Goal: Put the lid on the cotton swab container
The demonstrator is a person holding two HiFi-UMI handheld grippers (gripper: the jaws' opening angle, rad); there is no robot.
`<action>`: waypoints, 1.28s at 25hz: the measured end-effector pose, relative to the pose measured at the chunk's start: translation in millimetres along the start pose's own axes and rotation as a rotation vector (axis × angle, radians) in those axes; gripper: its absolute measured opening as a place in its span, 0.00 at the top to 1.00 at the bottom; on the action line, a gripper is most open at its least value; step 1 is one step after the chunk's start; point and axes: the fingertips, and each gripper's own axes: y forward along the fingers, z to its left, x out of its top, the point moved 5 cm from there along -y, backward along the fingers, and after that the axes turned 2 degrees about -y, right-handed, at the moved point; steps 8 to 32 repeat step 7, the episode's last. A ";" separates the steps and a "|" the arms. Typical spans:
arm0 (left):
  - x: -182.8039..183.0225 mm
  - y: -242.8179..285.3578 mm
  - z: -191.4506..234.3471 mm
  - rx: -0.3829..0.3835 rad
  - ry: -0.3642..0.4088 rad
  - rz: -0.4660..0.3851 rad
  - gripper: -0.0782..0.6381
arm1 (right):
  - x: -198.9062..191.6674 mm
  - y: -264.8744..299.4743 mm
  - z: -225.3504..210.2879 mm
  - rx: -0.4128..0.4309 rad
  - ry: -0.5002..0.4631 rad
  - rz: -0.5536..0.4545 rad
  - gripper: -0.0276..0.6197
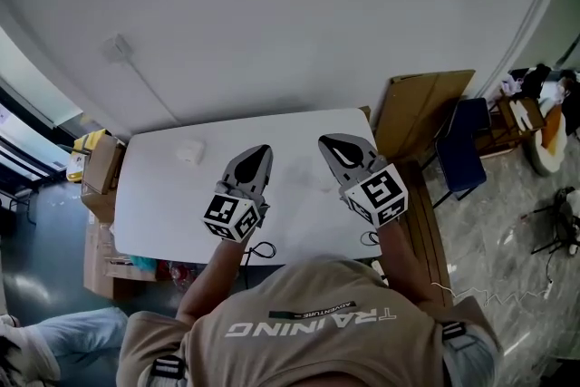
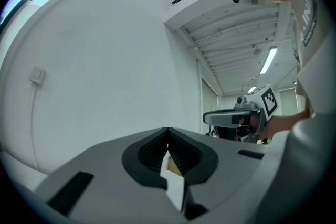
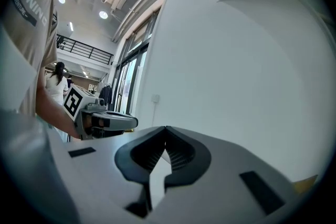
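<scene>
The person stands at the near edge of a white table (image 1: 163, 213) with a tool raised in each hand, both held above the tabletop and tilted up toward the bare wall. The left gripper (image 1: 262, 151) has its jaws pressed together at the tips with nothing between them. The right gripper (image 1: 326, 141) is the same, tips meeting and empty. The two sit side by side, apart from each other, each showing in the other's camera. At about ten o'clock from the left gripper a small white object (image 1: 188, 152) lies on the table, well clear of both tools; it is too small to tell whether it is the swab container or its lid. A cardboard sheet (image 1: 421, 109) leans at the table's two o'clock corner, with a blue chair (image 1: 460, 149) beside it, and cardboard boxes (image 1: 98, 172) stand at nine o'clock.
</scene>
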 end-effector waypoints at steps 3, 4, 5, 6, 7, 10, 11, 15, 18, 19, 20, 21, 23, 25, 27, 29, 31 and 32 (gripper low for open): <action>-1.4 0.7 3.0 0.014 -0.015 -0.006 0.87 | -3.3 0.7 -1.2 0.002 -0.008 0.019 0.93; -1.2 0.6 3.2 0.018 -0.013 -0.007 0.87 | -4.1 0.7 -1.3 0.007 -0.008 0.023 0.93; -1.1 0.6 3.2 0.023 -0.009 -0.007 0.87 | -4.9 0.4 -1.7 0.012 -0.008 0.026 0.93; -1.1 0.6 3.1 0.028 -0.006 -0.007 0.87 | -5.8 0.1 -2.1 0.017 -0.007 0.029 0.93; -1.1 0.6 3.0 0.033 -0.003 -0.007 0.87 | -6.7 -0.3 -2.6 0.022 -0.007 0.031 0.93; -1.1 0.6 3.0 0.033 -0.003 -0.007 0.87 | -6.7 -0.3 -2.6 0.022 -0.007 0.031 0.93; -1.1 0.6 3.0 0.033 -0.003 -0.007 0.87 | -6.7 -0.3 -2.6 0.022 -0.007 0.031 0.93; -1.1 0.6 3.0 0.033 -0.003 -0.007 0.87 | -6.7 -0.3 -2.6 0.022 -0.007 0.031 0.93; -1.1 0.6 3.0 0.033 -0.003 -0.007 0.87 | -6.7 -0.3 -2.6 0.022 -0.007 0.031 0.93; -1.1 0.6 3.0 0.033 -0.003 -0.007 0.87 | -6.7 -0.3 -2.6 0.022 -0.007 0.031 0.93; -1.1 0.6 3.0 0.033 -0.003 -0.007 0.87 | -6.7 -0.3 -2.6 0.022 -0.007 0.031 0.93; -1.1 0.6 3.0 0.033 -0.003 -0.007 0.87 | -6.7 -0.3 -2.6 0.022 -0.007 0.031 0.93; -1.1 0.6 3.0 0.033 -0.003 -0.007 0.87 | -6.7 -0.3 -2.6 0.022 -0.007 0.031 0.93; -1.1 0.6 3.0 0.033 -0.003 -0.007 0.87 | -6.7 -0.3 -2.6 0.022 -0.007 0.031 0.93; -1.1 0.6 3.0 0.033 -0.003 -0.007 0.87 | -6.7 -0.3 -2.6 0.022 -0.007 0.031 0.93; -1.1 0.6 3.0 0.033 -0.003 -0.007 0.87 | -6.7 -0.3 -2.6 0.022 -0.007 0.031 0.93; -1.1 0.6 3.0 0.033 -0.003 -0.007 0.87 | -6.7 -0.3 -2.6 0.022 -0.007 0.031 0.93; -1.1 0.6 3.0 0.033 -0.003 -0.007 0.87 | -6.7 -0.3 -2.6 0.022 -0.007 0.031 0.93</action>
